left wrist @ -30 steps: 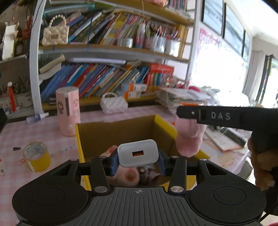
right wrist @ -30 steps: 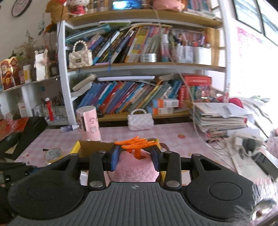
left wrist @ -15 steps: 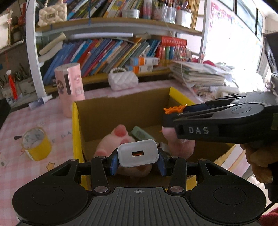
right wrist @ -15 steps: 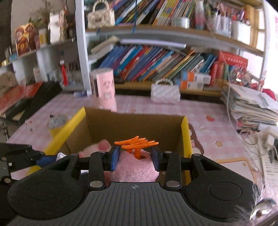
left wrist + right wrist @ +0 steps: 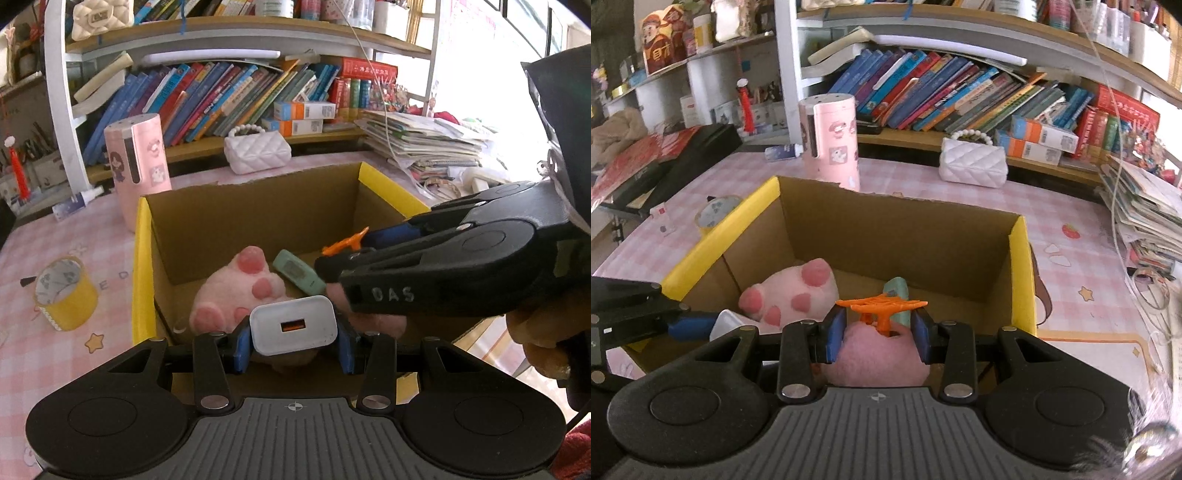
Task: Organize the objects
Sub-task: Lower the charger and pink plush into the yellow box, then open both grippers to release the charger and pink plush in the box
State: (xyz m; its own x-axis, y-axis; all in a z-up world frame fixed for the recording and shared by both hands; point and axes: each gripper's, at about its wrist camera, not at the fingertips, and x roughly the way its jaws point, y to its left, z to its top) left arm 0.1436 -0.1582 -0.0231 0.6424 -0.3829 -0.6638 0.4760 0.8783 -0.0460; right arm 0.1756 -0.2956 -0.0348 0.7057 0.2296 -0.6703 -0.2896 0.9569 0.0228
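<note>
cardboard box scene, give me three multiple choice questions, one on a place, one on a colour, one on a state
1. Where is the paw-shaped plush?
A. inside the cardboard box
B. on the shelf
C. beside the tape roll

2. What colour are the box's side rims?
A. red
B. yellow
C. white

3. What are the left tongs doing?
A. hanging open, holding nothing
B. shut on a book
C. shut on the white charger

Answers:
1 A, it lies on the box floor in both views.
2 B, both side rims are yellow.
3 C, the blue pads press the charger's two sides, over the box.
</note>
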